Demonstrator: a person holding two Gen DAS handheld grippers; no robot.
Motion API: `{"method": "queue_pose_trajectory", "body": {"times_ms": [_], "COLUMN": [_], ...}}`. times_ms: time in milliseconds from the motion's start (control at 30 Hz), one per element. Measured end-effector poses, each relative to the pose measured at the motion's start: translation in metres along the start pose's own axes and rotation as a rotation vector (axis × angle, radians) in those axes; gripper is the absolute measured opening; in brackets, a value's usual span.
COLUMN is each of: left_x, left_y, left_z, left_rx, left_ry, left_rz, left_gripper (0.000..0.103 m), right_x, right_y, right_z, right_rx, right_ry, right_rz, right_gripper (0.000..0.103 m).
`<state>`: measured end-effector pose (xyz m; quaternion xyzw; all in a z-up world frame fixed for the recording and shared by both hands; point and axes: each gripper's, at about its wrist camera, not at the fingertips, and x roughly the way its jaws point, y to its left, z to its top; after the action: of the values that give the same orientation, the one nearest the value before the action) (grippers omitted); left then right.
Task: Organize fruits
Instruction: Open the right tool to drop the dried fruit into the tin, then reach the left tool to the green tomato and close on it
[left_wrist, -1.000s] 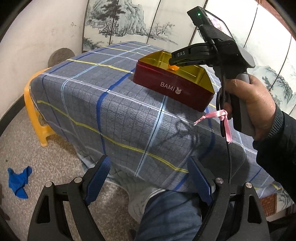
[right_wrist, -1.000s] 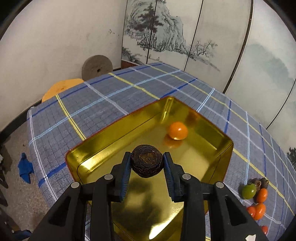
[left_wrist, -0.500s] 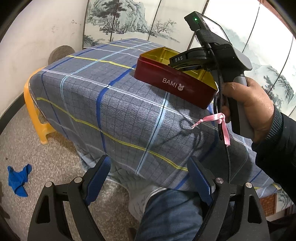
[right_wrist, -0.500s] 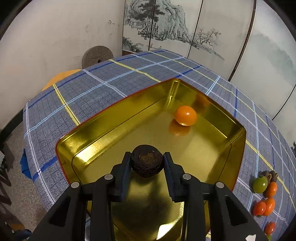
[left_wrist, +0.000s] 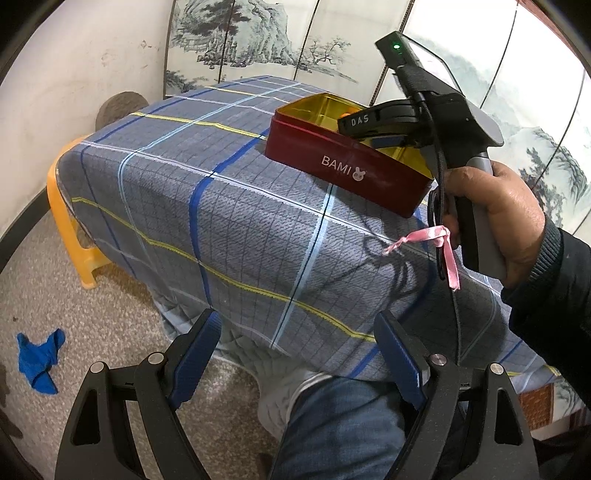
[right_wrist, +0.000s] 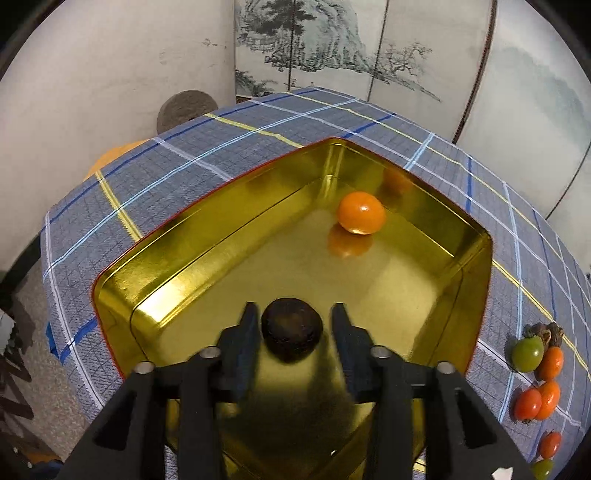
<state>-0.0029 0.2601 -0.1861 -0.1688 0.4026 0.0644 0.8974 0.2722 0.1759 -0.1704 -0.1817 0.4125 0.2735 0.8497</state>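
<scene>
A red tin (left_wrist: 343, 173) with a gold inside (right_wrist: 229, 221) stands on the checked tablecloth. An orange fruit (right_wrist: 361, 218) lies in its far corner. My right gripper (right_wrist: 293, 328) is over the tin with its jaws parted, and a dark wrinkled fruit (right_wrist: 291, 334) lies loose between the pads (right_wrist: 243, 332), a gap on each side. My left gripper (left_wrist: 295, 354) is open and empty, low in front of the table's near edge. In the left wrist view the right gripper (left_wrist: 369, 123) reaches into the tin.
Several small orange, red and green fruits (right_wrist: 535, 373) lie on the cloth right of the tin. A yellow stool (left_wrist: 70, 225) stands left of the table. A blue rag (left_wrist: 38, 360) lies on the floor. A painted screen (right_wrist: 332, 48) stands behind.
My right gripper lowered into the tin and opened, letting go of the dark fruit it held. My left gripper stayed open and barely moved.
</scene>
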Motion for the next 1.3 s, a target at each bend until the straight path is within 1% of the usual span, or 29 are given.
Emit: {"method": "queue_pose_trajectory", "body": {"times_ms": [33,67,100,167,267,333,400,500,567,600,700,800,833,933,1033,1100,1200,1300], "left_x": [0.000,-0.001,-0.002,-0.005,-0.009,-0.010,-0.009,-0.005,-0.001,0.001,0.008,0.017,0.020,0.032,0.047,0.058,0.077,0.095], "left_y": [0.000,-0.001,-0.002,-0.005,-0.010,-0.014,-0.022,-0.037,-0.053,-0.062,-0.096,-0.133,-0.146,-0.186,-0.228,-0.256,-0.295,-0.324], "left_z": [0.001,0.001,0.002,0.004,0.007,0.009,0.011,0.017,0.023,0.026,0.036,0.045,0.047,0.054,0.061,0.064,0.069,0.068], "left_rx": [0.002,0.007,0.011,0.023,0.041,0.059,0.090,0.133,0.175,0.196,0.256,0.319,0.338,0.389,0.434,0.469,0.506,0.536], "left_ry": [0.000,-0.001,-0.002,-0.008,-0.022,-0.028,-0.032,-0.029,-0.031,-0.034,-0.034,-0.035,-0.032,-0.016,-0.005,0.003,0.017,0.023], "left_rz": [0.001,0.003,0.005,0.008,0.015,0.015,0.017,-0.001,-0.024,-0.037,-0.085,-0.134,-0.149,-0.202,-0.238,-0.258,-0.284,-0.285], "left_gripper": [0.085,0.085,0.085,0.085,0.085,0.085,0.085,0.085,0.085,0.085,0.085,0.085,0.085,0.085,0.085,0.085,0.085,0.085], "right_x": [-0.002,-0.004,-0.007,-0.018,-0.044,-0.068,-0.089,-0.115,-0.128,-0.132,-0.138,-0.142,-0.143,-0.147,-0.151,-0.153,-0.159,-0.163], "right_y": [-0.003,-0.006,-0.008,-0.010,-0.016,-0.028,-0.046,-0.091,-0.133,-0.154,-0.223,-0.293,-0.319,-0.369,-0.396,-0.410,-0.419,-0.423], "right_z": [0.000,0.000,0.000,-0.002,-0.008,-0.017,-0.028,-0.049,-0.066,-0.075,-0.109,-0.150,-0.168,-0.208,-0.236,-0.249,-0.259,-0.268], "right_rx": [0.012,0.023,0.029,0.029,0.018,0.021,0.028,0.072,0.129,0.159,0.270,0.422,0.490,0.627,0.716,0.777,0.836,0.881], "right_ry": [-0.006,-0.013,-0.020,-0.054,-0.129,-0.195,-0.258,-0.315,-0.332,-0.334,-0.312,-0.291,-0.280,-0.270,-0.269,-0.280,-0.311,-0.337], "right_rz": [0.006,0.013,0.023,0.054,0.061,0.065,0.043,-0.012,-0.077,-0.112,-0.225,-0.319,-0.351,-0.389,-0.404,-0.380,-0.354,-0.339], "right_gripper": [0.059,0.074,0.085,0.085,0.086,0.092,0.097,0.098,0.102,0.102,0.102,0.102,0.102,0.102,0.102,0.103,0.103,0.103]}}
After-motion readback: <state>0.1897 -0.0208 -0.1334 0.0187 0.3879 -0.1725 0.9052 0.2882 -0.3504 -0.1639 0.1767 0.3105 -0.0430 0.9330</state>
